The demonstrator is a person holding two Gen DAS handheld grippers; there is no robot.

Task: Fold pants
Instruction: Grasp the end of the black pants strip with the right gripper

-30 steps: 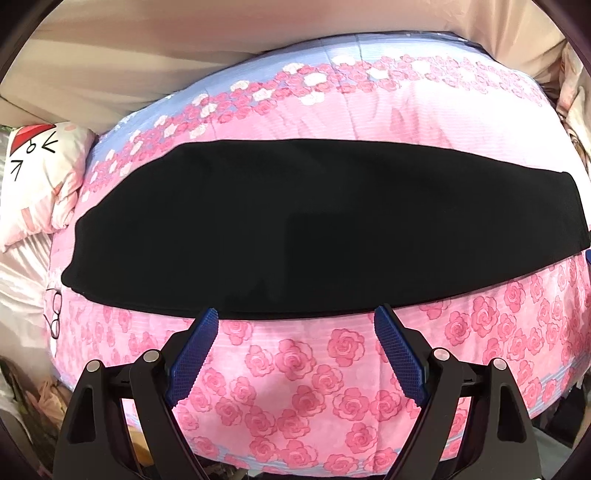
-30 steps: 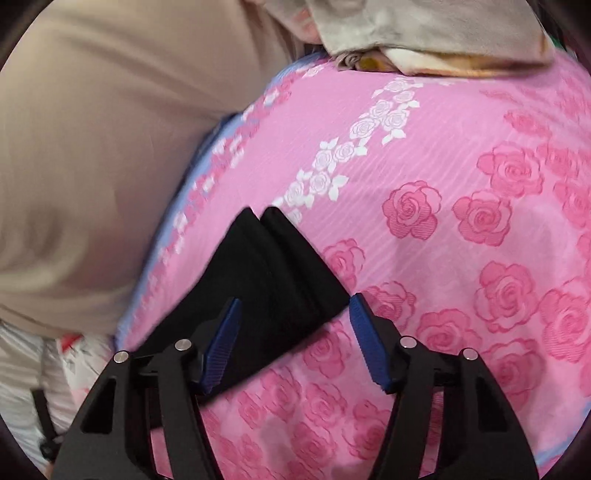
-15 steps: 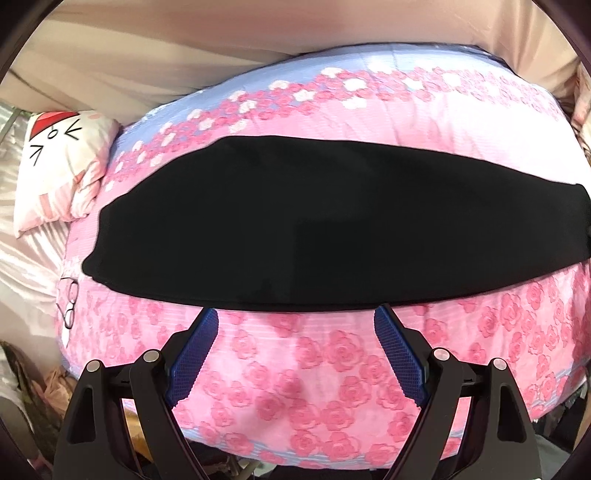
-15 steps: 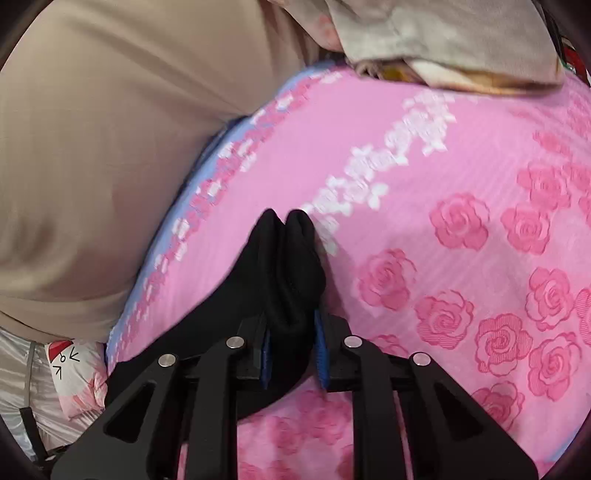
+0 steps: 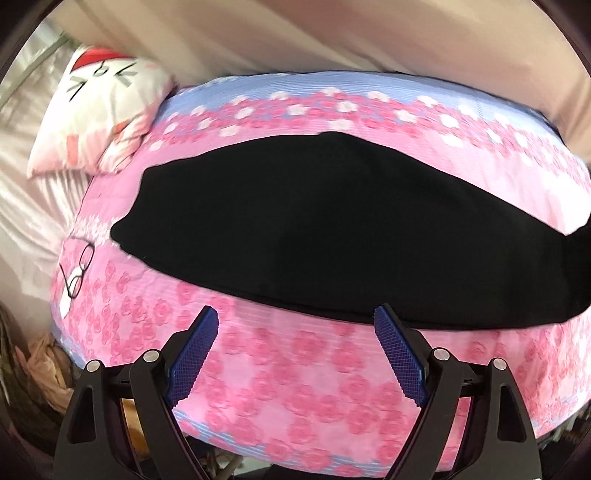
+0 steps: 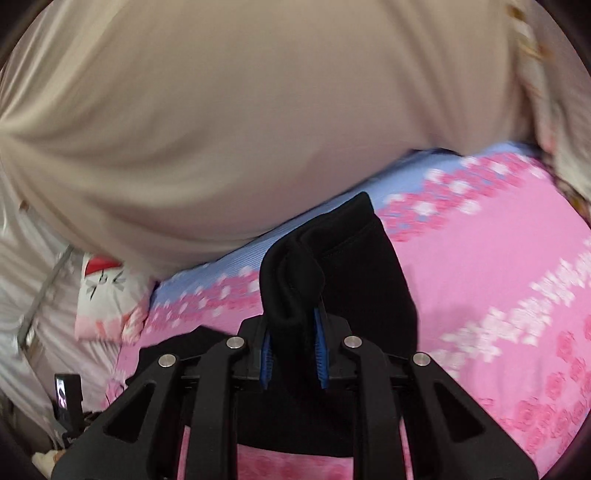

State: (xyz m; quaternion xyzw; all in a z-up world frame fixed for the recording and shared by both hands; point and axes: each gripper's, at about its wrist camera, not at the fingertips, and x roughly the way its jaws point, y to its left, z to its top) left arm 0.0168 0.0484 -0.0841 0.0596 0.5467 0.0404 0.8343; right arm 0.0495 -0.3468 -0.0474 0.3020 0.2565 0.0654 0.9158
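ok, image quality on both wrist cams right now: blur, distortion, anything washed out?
Left wrist: heavy fisheye bulge, motion smear on the rose bedspread and pillow; black pants read as a featureless mass. Right wrist: bedspread print streaked, beige curtain soft; right gripper sharp, clamped on the pants.

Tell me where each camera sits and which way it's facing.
Left wrist: rides the left gripper, looks across the bed at the flat pants; its open fingers show.
Right wrist: rides the right gripper, faces the curtain; its fingers pinch the lifted pants end.
Shared: pants, bed, pillow, curtain.
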